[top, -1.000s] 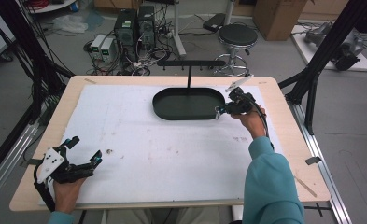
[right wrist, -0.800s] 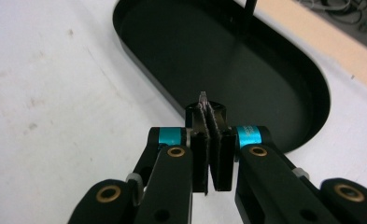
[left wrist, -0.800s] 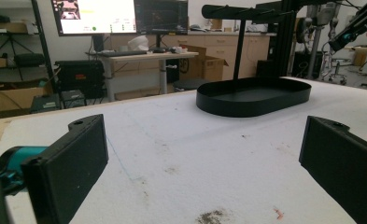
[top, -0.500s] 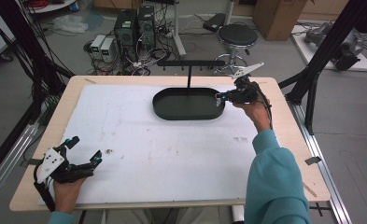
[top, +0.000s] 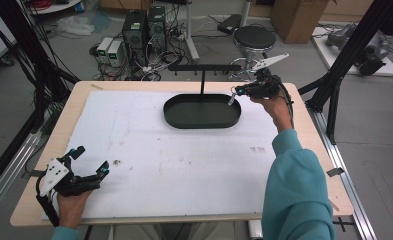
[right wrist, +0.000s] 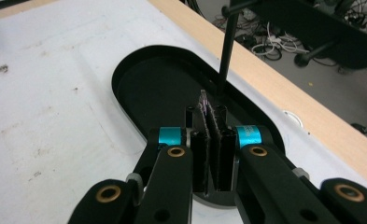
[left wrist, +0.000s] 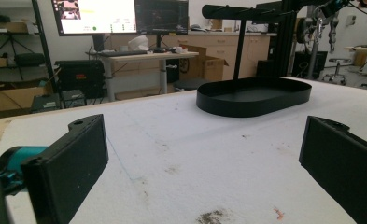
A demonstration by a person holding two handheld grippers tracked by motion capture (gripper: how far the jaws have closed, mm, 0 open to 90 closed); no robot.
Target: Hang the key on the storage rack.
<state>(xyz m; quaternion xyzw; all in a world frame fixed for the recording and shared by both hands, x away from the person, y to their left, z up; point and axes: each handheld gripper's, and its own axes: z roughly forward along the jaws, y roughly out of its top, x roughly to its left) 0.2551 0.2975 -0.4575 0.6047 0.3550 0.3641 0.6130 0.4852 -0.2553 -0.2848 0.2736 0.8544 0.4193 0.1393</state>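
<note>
Two grippers well apart, left gripper point(top: 88, 162) jaws apart near table edge, right gripper point(top: 234, 94) jaws clamped on a thin item over tray point(top: 184, 117) rim.

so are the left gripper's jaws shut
No, the left gripper has its jaws set wide apart, with bare white table cover between them.

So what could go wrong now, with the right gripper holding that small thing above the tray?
1. The right gripper pinches only a thin item, so it could slip and drop into the tray.
2. The stand's post and crossbar are close to that gripper; a careless move may knock them.
3. The left gripper sits open near the table's front edge.
</note>
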